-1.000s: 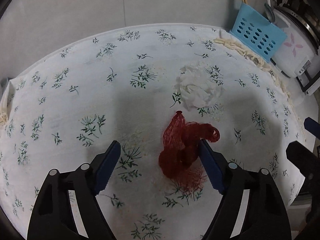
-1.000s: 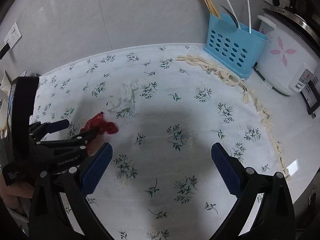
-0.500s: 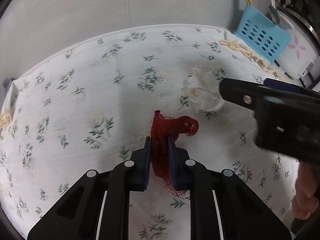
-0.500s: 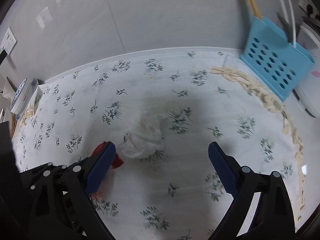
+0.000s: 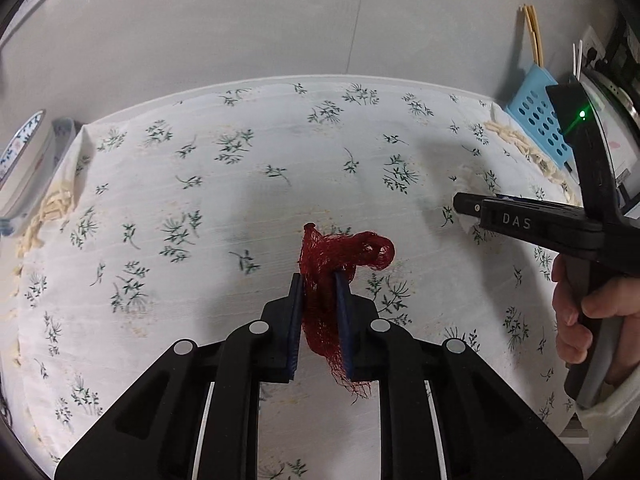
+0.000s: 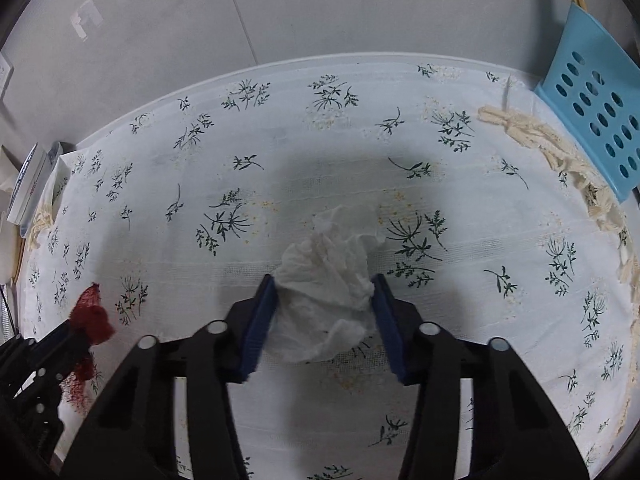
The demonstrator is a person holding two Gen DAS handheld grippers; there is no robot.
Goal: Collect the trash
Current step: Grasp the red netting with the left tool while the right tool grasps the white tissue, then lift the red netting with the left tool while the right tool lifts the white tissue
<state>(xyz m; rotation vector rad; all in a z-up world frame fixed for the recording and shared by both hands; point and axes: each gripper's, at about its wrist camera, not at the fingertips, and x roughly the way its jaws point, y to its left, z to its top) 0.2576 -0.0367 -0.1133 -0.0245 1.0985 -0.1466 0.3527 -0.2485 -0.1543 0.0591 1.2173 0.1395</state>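
Tissue [image 6: 328,280] lies on the tablecloth [image 6: 280,140], the net [image 6: 90,314] to its left.

Left gripper [image 5: 319,280]: points steeply down, jaws clamped on red mesh netting [image 5: 340,256].
Right gripper [image 6: 325,286]: points steeply down, jaws closing, crumpled tissue [image 6: 328,276] between the pads.
Right hand [image 5: 588,320]: fingers wrapped around the gripper's handle.

Flower-print tablecloth [image 6: 320,128] under crumpled white tissue [image 6: 328,280], blue basket [image 6: 592,100]

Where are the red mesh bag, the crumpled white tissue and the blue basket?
red mesh bag [image 5: 344,252]: left wrist view, bunched top.
crumpled white tissue [image 6: 328,276]: right wrist view, middle.
blue basket [image 6: 596,108]: right wrist view, perforated wall.
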